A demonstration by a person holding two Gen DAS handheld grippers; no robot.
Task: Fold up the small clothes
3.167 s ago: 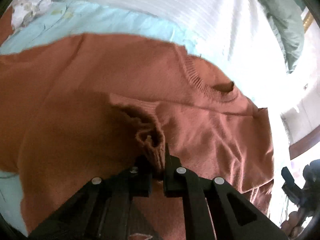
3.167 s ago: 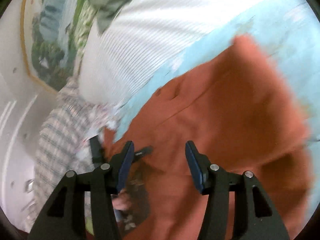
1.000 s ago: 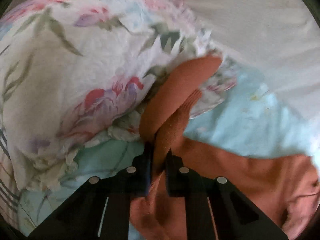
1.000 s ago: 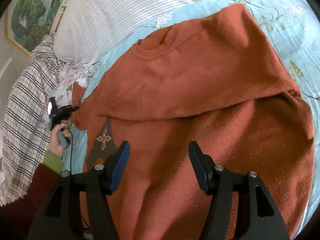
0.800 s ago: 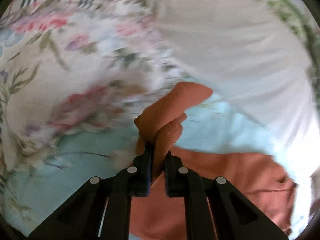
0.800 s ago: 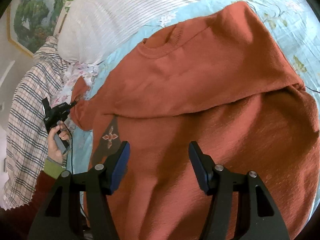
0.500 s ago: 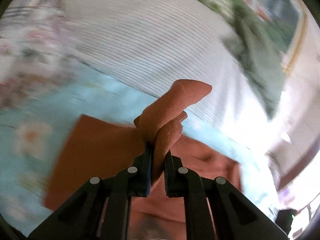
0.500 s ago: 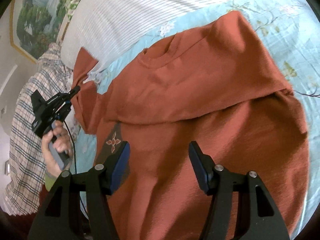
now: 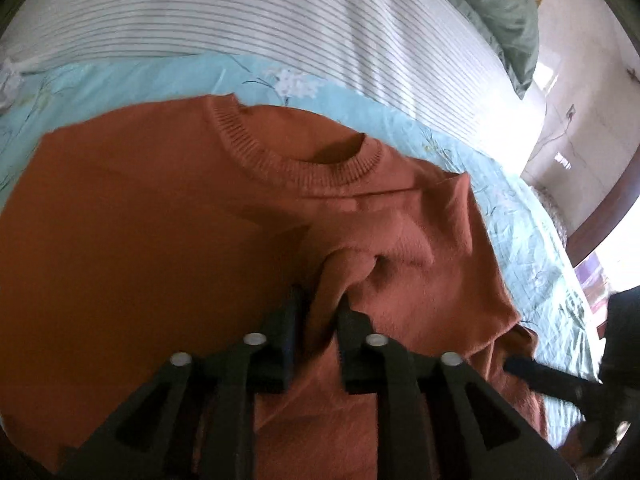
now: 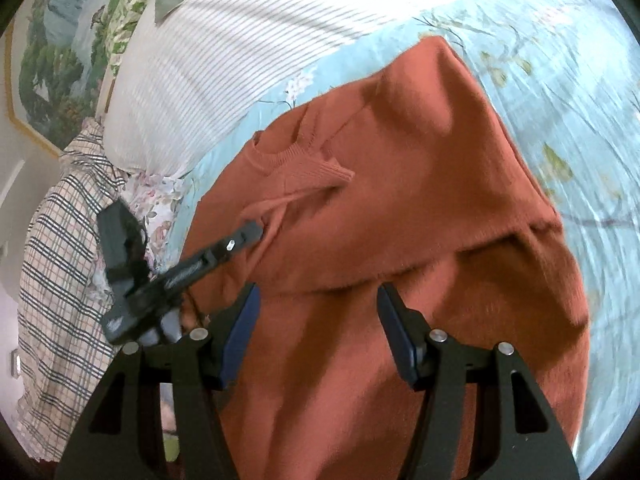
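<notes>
Where sweater [image 9: 160, 240] lies: floral blue bedsheet [image 9: 140, 84], striped pillow [image 9: 240, 12].

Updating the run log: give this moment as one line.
left gripper: shut on sleeve, laid over sweater | right gripper: open, above sweater | sheet: under sweater

The sweater [image 9: 168, 216] is a solid rust orange, its ribbed collar [image 9: 304, 164] the same shade. Under it the bedsheet [image 10: 560, 92] is pale turquoise, printed with white blossoms, green leaves and thin dark branches. The pillow [image 9: 248, 12] is white with fine grey stripes. Beside it lie a beige cloth checked in dark green [image 10: 60, 232], a white fabric with small pink flowers [image 10: 156, 200], and a plain grey-green cloth [image 9: 500, 16]. The left gripper [image 9: 318, 312] is black; the right gripper [image 10: 318, 312] is black with dark blue pads [image 10: 240, 332]. The wall picture [image 10: 52, 52] shows green trees in a gold frame.
</notes>
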